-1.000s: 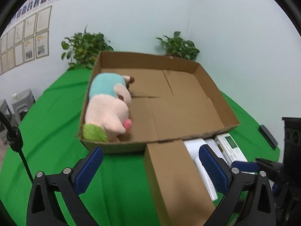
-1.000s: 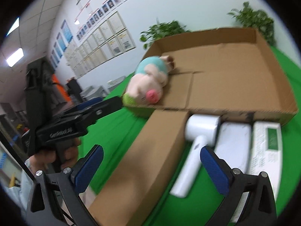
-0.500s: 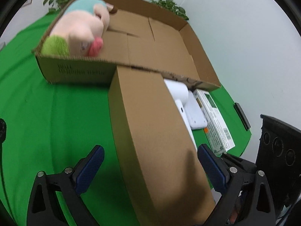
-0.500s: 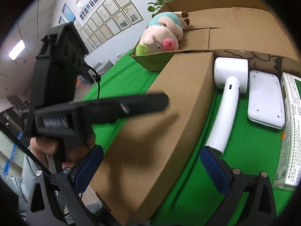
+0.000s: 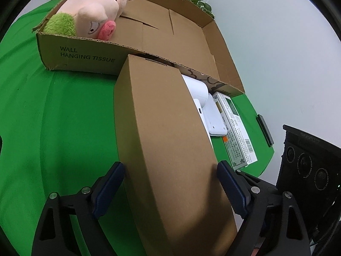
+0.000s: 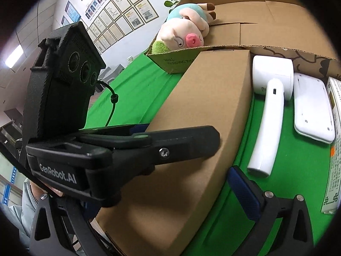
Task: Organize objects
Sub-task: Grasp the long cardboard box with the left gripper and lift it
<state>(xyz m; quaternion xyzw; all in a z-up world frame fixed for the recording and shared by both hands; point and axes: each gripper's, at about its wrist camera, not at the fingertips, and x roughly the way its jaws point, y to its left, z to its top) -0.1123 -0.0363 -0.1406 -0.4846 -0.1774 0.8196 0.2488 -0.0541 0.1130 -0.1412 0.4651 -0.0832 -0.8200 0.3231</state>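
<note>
Progress: early. Landmark is the big open carton at the back of the green tabletop.

Left to right:
- Plush pig already lies inside the carton, in its left end. It's the only thing stowed; rest of the carton floor is bare.
- Long brown box lies on the tabletop just in front of the carton, far end touching or nearly touching its front wall. Left gripper straddles the near end, jaws closing, blue pads right at the box's sides. Looks like contact or a hair off, no firm pinch I can confirm.
- Right gripper: one blue finger shows beside the box's right side, the other is hidden behind the left gripper's body, so I can't tell its state.
- White handheld device, white flat gadget and printed carton pack sit right of the brown box, in front of the carton, untouched.

Left to do, by my read: four items, brown box probably next.
</note>
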